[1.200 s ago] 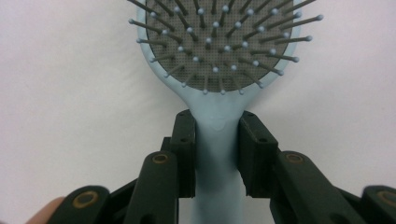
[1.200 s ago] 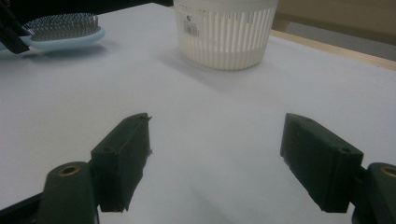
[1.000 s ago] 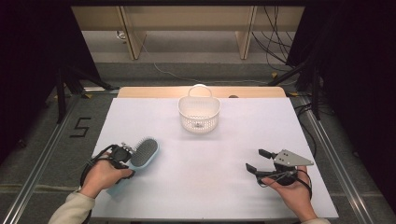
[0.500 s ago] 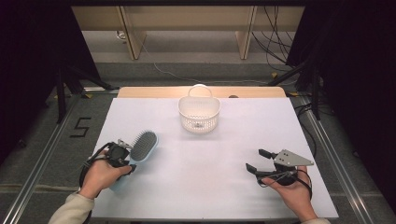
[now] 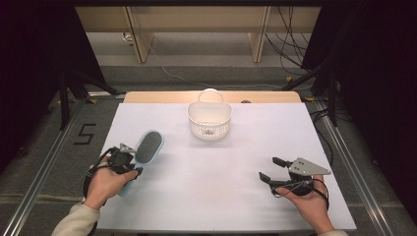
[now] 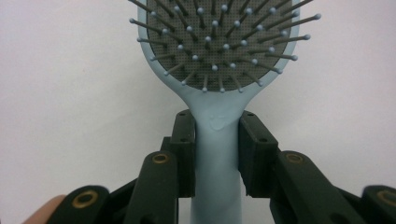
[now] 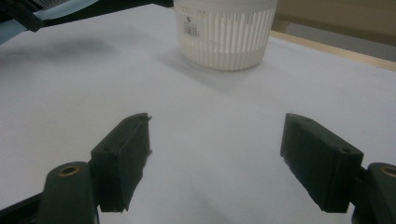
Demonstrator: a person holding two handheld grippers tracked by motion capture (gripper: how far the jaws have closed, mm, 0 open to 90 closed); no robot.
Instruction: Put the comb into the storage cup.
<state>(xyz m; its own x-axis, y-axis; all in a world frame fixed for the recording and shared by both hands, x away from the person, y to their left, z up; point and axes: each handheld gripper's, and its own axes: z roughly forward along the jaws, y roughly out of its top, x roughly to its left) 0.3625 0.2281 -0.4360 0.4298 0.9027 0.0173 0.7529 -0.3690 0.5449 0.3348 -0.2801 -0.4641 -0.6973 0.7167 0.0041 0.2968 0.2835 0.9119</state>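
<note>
The table (image 5: 216, 196) carries a white cover, with a strip of bare wood exposed along its far edge. Both forearms enter from the near side and rest low over the cover, well apart from each other.

The white slotted basket (image 5: 210, 119) stands upright, well ahead of both grippers and roughly midway between them. In the right gripper view it sits ahead and slightly left of centre, with a small label on its wall; what it contains cannot be read from these angles.

The hairbrush (image 5: 146, 148), light blue with a dark bristle pad, projects forward from the left gripper (image 5: 129, 158), head away from the person and bristles facing up. In the left gripper view the two black jaws are closed against either side of the handle just below the head. Whether the head touches the cover or is held just above it cannot be settled from the pictures.

The left hand (image 5: 105, 182) wraps the gripper body, wrist angled slightly outward, a pale sleeve visible at the forearm.

The right hand (image 5: 309, 206) holds the right gripper (image 5: 272, 169) level, pointing toward the person's left, grey plate on top. Its jaws stand wide apart with nothing between them, only bare cover beneath.
</note>
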